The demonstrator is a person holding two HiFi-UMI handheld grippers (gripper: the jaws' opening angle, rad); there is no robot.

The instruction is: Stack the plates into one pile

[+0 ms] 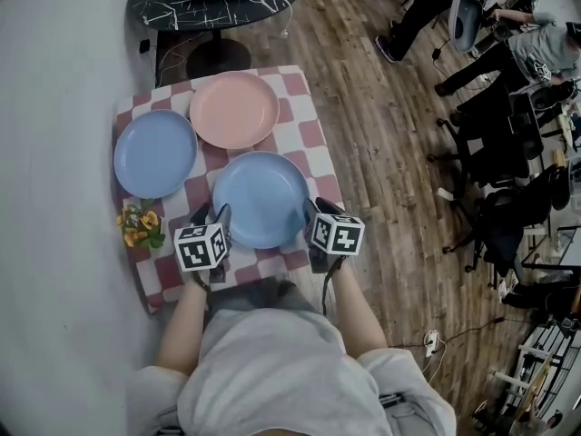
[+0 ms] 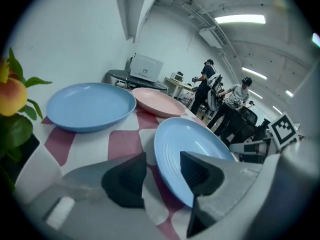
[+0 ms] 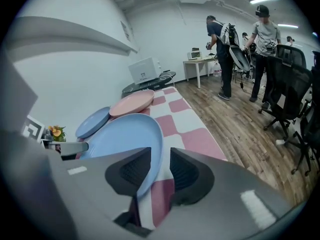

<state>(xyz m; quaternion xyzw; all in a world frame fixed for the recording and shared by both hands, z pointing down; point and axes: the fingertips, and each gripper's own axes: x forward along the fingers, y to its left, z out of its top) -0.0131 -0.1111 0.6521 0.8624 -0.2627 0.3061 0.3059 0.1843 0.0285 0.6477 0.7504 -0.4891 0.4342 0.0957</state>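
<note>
Three plates lie apart on a small pink-and-white checked table (image 1: 300, 94). A blue plate (image 1: 260, 198) is nearest me, a second blue plate (image 1: 154, 153) sits at the far left, and a pink plate (image 1: 234, 109) is at the back. My left gripper (image 1: 211, 216) is at the near plate's left rim, my right gripper (image 1: 313, 212) at its right rim. In the left gripper view the open left gripper (image 2: 162, 166) straddles the near plate's (image 2: 185, 144) edge without pressing it. In the right gripper view the open right gripper (image 3: 161, 166) has that plate's (image 3: 125, 134) rim in its gap.
A bunch of orange flowers (image 1: 141, 227) stands at the table's near left corner. Behind the table is a dark marbled round table (image 1: 154, 3) with a white box. To the right are wooden floor (image 1: 390, 153), office chairs and several people.
</note>
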